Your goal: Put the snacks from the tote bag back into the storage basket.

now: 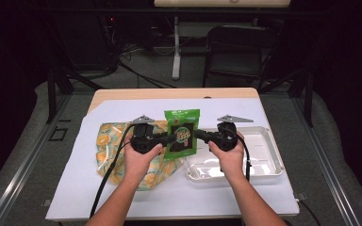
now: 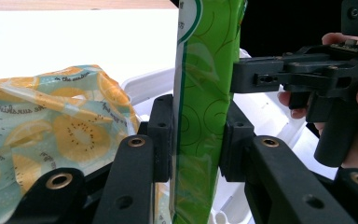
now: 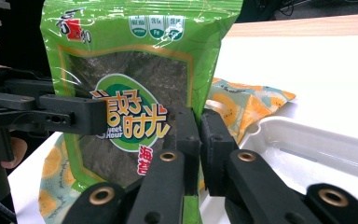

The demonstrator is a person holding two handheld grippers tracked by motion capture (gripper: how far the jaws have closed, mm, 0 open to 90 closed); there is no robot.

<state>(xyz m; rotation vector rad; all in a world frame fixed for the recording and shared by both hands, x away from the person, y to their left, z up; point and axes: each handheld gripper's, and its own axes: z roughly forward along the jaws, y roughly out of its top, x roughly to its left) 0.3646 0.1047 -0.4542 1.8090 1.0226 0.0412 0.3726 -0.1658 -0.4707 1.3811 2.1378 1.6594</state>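
A green snack pouch (image 1: 182, 134) hangs upright above the table between both grippers. My left gripper (image 1: 169, 139) is shut on it: in the left gripper view its pads press both faces of the pouch (image 2: 205, 93), the gripper (image 2: 196, 135) seeing it edge-on. My right gripper (image 1: 200, 135) comes from the opposite side. In the right gripper view the printed front of the pouch (image 3: 135, 70) faces the camera, and the gripper (image 3: 200, 135) has its pads nearly together on the pouch's side edge. A hand holds each gripper.
A yellow fruit-patterned bag (image 1: 111, 146) lies on the white sheet below the left hand. A white plastic tray (image 1: 264, 160) sits under the right hand. A wooden table edge (image 1: 169, 93) and a dark chair (image 1: 238, 47) lie beyond.
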